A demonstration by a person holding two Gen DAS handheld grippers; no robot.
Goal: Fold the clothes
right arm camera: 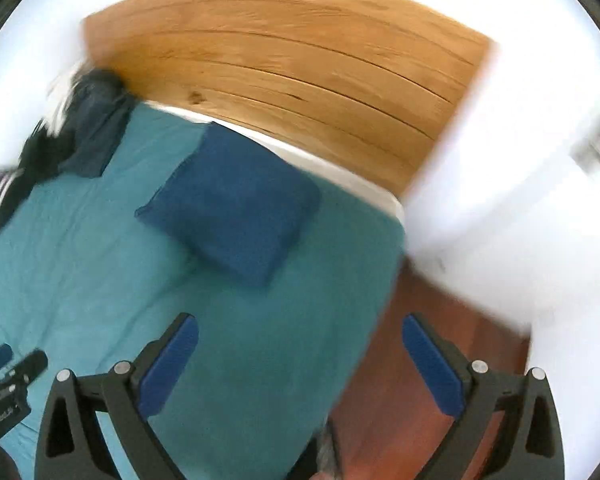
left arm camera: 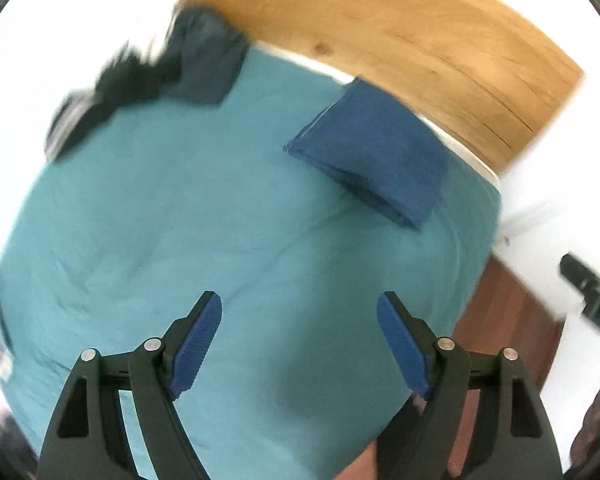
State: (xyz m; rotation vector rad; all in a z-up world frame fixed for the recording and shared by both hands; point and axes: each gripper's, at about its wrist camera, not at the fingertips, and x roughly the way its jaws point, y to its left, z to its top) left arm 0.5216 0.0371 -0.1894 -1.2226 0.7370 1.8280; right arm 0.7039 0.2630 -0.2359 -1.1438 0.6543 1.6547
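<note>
Folded garment [left arm camera: 370, 148]: dark blue, neat rectangular packet, stitched hem along one edge, on the teal bed cover [left arm camera: 180, 220] at 1 o'clock, near the wooden headboard [left arm camera: 400, 40]. Unfolded dark clothes [left arm camera: 152, 76] heaped at 11 o'clock. No legible writing. Left hand-held gripper [left arm camera: 300, 340]: released, empty. Right hand-held gripper [right arm camera: 300, 360]: released, empty.

1. Teal bedspread [left arm camera: 148, 216], plain, across the bed.
2. Folded garment [left arm camera: 372, 152] on it: solid dark blue.
3. Heap of clothes [left arm camera: 188, 68] at the far corner: black and slate, white stripes on one piece.
4. Headboard [right arm camera: 284, 64]: honey-coloured wood, dark grain lines.
5. Floor [right arm camera: 420, 360]: reddish-brown.
6. Gripper pads [left arm camera: 198, 344]: blue on black.
</note>
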